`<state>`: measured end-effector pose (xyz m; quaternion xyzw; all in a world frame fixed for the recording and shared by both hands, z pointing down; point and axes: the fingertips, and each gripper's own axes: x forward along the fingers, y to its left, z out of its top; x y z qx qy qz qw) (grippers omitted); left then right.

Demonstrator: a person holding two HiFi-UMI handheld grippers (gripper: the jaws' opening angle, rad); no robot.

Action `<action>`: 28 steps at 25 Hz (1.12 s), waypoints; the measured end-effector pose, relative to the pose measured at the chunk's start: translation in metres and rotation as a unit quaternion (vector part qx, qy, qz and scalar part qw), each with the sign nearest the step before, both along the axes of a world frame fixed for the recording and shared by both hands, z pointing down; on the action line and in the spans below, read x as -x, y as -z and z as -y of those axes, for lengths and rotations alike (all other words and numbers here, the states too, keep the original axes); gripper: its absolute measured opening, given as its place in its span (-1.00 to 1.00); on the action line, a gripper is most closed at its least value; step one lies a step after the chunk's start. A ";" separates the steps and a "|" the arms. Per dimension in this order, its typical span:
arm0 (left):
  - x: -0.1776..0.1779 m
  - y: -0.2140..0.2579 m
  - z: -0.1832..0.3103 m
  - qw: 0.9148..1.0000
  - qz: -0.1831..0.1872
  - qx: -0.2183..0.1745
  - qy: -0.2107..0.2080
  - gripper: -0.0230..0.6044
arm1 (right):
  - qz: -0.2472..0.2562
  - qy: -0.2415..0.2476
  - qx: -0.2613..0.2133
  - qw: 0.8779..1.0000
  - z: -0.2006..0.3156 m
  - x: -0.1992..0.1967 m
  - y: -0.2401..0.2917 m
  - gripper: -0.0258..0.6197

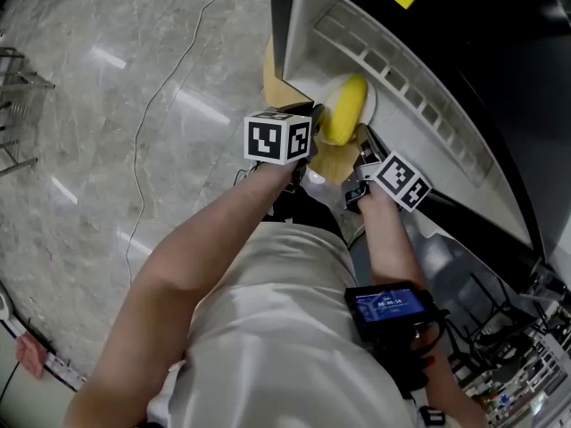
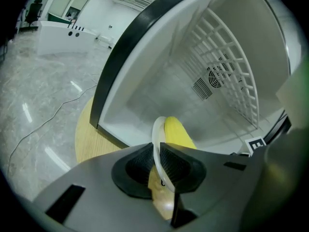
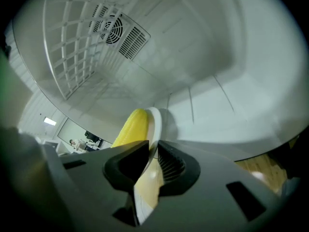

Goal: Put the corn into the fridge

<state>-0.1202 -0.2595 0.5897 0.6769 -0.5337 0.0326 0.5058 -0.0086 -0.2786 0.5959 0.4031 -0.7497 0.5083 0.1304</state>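
A yellow corn cob point(image 1: 343, 110) lies on a small white plate point(image 1: 369, 105) held at the mouth of the open fridge point(image 1: 419, 96). My left gripper point(image 1: 314, 139) is shut on the plate's left rim, and my right gripper point(image 1: 361, 148) is shut on its right rim. In the left gripper view the plate rim point(image 2: 157, 139) stands edge-on between the pads of the left gripper point(image 2: 158, 167), with the corn point(image 2: 177, 132) just beyond it. In the right gripper view the right gripper point(image 3: 153, 161) pinches the rim point(image 3: 155, 122), and the corn point(image 3: 130, 127) lies to its left.
The fridge's white inside point(image 2: 193, 66) has a wire grille and a fan vent point(image 3: 112, 30) on the back wall. A round wooden stand point(image 2: 87, 139) sits under the fridge's front edge. A thin cable point(image 1: 152, 123) runs across the marble floor. Wire racks point(image 1: 522, 346) stand at lower right.
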 end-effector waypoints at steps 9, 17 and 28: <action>-0.006 -0.006 0.029 1.000 0.023 -0.012 0.007 -0.78 | -0.044 -0.021 -0.023 0.999 0.025 -0.007 -0.006 -0.75; -0.002 -0.004 0.049 0.999 0.037 -0.021 0.008 -0.77 | -0.072 -0.022 -0.040 0.996 0.043 -0.003 -0.003 -0.75; -0.017 -0.008 0.075 0.994 0.106 -0.019 -0.023 -0.77 | -0.111 -0.025 -0.050 0.992 0.067 -0.014 -0.004 -0.75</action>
